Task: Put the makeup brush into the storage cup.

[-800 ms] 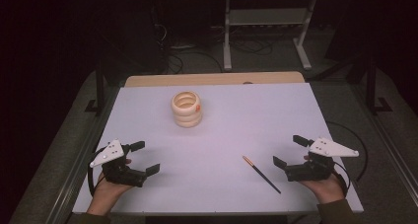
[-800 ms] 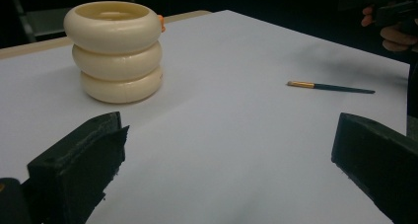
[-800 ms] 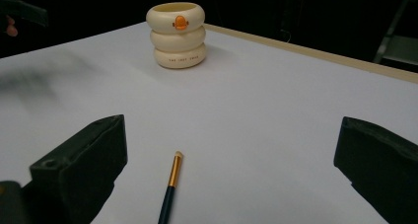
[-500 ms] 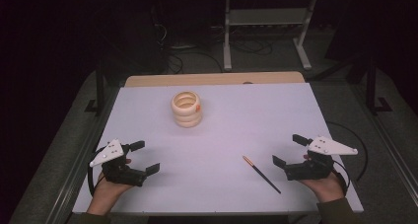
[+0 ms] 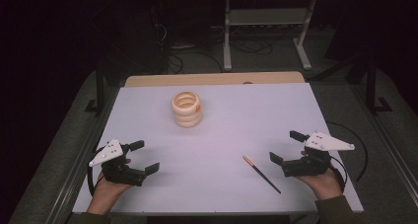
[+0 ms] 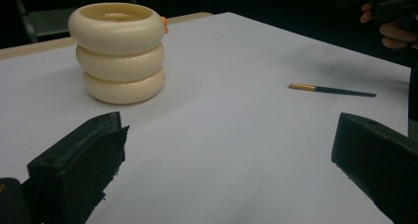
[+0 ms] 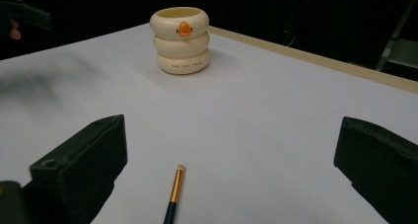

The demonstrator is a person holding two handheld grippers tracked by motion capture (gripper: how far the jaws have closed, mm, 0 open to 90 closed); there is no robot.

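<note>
A cream ribbed holder (image 5: 187, 109) with an orange beak mark stands upright on the white table (image 5: 246, 115), toward the back and left of centre; it shows again as the holder (image 6: 118, 51) and the holder (image 7: 180, 39). A thin dark brush with a gold band (image 5: 261, 173) lies flat near the front right, also the brush (image 6: 331, 90) and the brush (image 7: 173, 198). My left gripper (image 5: 145, 157) rests at the front left, open and empty. My right gripper (image 5: 286, 146) rests at the front right, open and empty, just right of the brush.
A wooden strip (image 5: 212, 79) runs along the table's far edge. Behind it on the dark floor stand a metal rack frame (image 5: 266, 31) and loose cables (image 5: 192, 61). A cable (image 5: 362, 150) loops off the right gripper over the table's right edge.
</note>
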